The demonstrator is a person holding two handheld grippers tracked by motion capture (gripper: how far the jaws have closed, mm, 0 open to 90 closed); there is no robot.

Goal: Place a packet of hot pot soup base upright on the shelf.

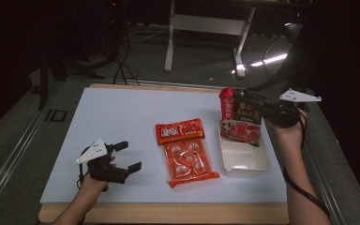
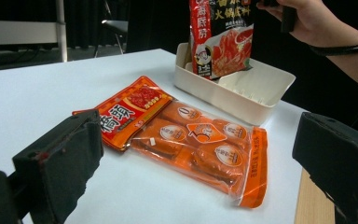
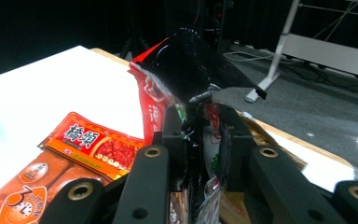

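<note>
Our right gripper (image 1: 262, 111) has its fingers clenched on the sauce packet (image 1: 243, 123), standing in the white bin (image 1: 243, 161); a thin edge pinch could slip. Our left gripper (image 1: 126, 157) rests released on the tabletop (image 1: 117, 117).

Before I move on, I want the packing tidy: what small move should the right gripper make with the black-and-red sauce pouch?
Probably lower it and let go. The right gripper pinches the black-and-red sauce pouch at its top edge, upright, with its bottom already inside the white plastic tray. The tray's near half looks bare, so the pouch could lie down there.
</note>
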